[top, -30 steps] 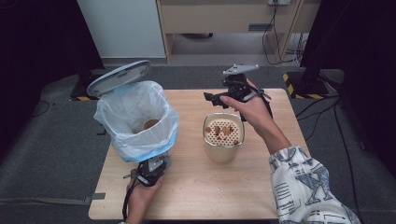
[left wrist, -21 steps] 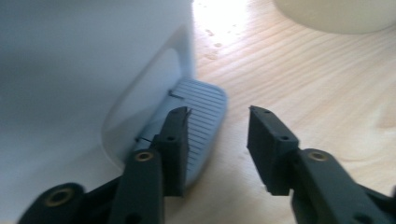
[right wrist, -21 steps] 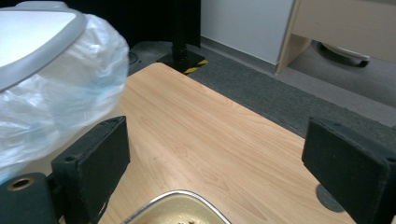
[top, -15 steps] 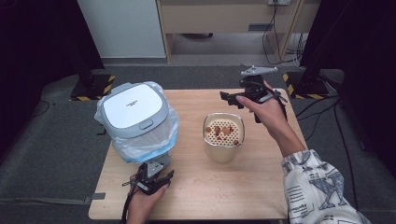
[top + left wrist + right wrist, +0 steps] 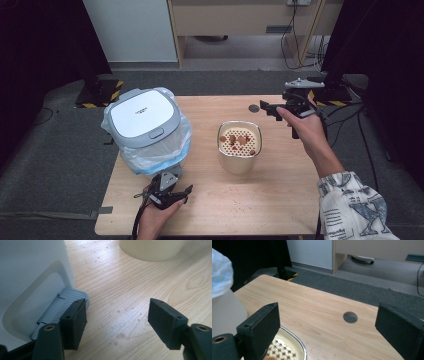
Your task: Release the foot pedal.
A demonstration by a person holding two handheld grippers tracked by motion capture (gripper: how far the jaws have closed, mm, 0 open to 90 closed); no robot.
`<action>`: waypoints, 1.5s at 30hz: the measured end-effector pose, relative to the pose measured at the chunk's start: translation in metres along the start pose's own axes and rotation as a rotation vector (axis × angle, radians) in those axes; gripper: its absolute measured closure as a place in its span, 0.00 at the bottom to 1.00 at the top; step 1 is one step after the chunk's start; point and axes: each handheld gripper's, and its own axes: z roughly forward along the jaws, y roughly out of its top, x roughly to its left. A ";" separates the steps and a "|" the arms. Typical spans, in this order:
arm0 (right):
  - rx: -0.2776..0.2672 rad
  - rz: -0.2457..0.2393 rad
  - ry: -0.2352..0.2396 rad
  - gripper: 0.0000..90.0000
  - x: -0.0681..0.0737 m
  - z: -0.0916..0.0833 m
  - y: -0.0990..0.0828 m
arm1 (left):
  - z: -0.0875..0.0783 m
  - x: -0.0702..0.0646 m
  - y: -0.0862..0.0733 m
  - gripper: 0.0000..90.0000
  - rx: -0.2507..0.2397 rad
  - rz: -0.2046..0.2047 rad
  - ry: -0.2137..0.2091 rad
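Note:
A grey-lidded pedal bin (image 5: 142, 117) lined with a pale blue bag (image 5: 167, 150) stands at the table's left, its lid down. My left gripper (image 5: 175, 184) (image 5: 117, 325) lies low at the bin's front. It is open, its jaws have just been opening, and one pad sits beside the ribbed pedal (image 5: 67, 300) with bare wood between the pads. A cream pot (image 5: 239, 147) (image 5: 150, 250) with a perforated insert holding brown bits stands mid-table. My right gripper (image 5: 274, 116) (image 5: 327, 325) hovers to the pot's right. It is open and empty, its jaws just widened slightly.
A round cable hole (image 5: 254, 108) (image 5: 350, 317) lies in the wooden table (image 5: 280, 200) behind the pot. Water droplets spot the wood near the pedal. Grey carpet surrounds the table, with a cabinet and cables at the back.
The bin lid has dropped from raised to shut. My left jaws have opened off the pedal. My right hand has moved right, away from above the pot.

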 end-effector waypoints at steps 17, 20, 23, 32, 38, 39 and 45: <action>0.040 0.048 -0.067 0.08 -0.029 -0.013 -0.072 | 0.002 -0.002 0.000 0.31 0.017 0.010 -0.017; 0.050 0.051 -0.070 0.08 -0.030 -0.014 -0.084 | 0.003 -0.002 0.000 0.30 0.022 0.015 -0.011; 0.059 0.052 -0.077 0.08 -0.031 -0.014 -0.095 | 0.003 -0.002 -0.001 0.30 0.023 0.015 -0.009; 0.119 0.076 -0.081 0.08 -0.033 -0.005 -0.128 | 0.004 -0.002 -0.001 0.30 0.028 0.021 -0.011; 0.173 0.089 -0.089 0.08 -0.031 0.006 -0.143 | 0.004 -0.003 -0.001 0.30 0.031 0.027 -0.010; 0.181 0.090 -0.093 0.08 -0.031 0.008 -0.145 | 0.004 -0.003 -0.001 0.30 0.031 0.027 -0.010; 0.235 0.147 -0.113 0.08 -0.034 0.020 -0.155 | 0.005 -0.003 -0.001 0.30 0.034 0.031 -0.010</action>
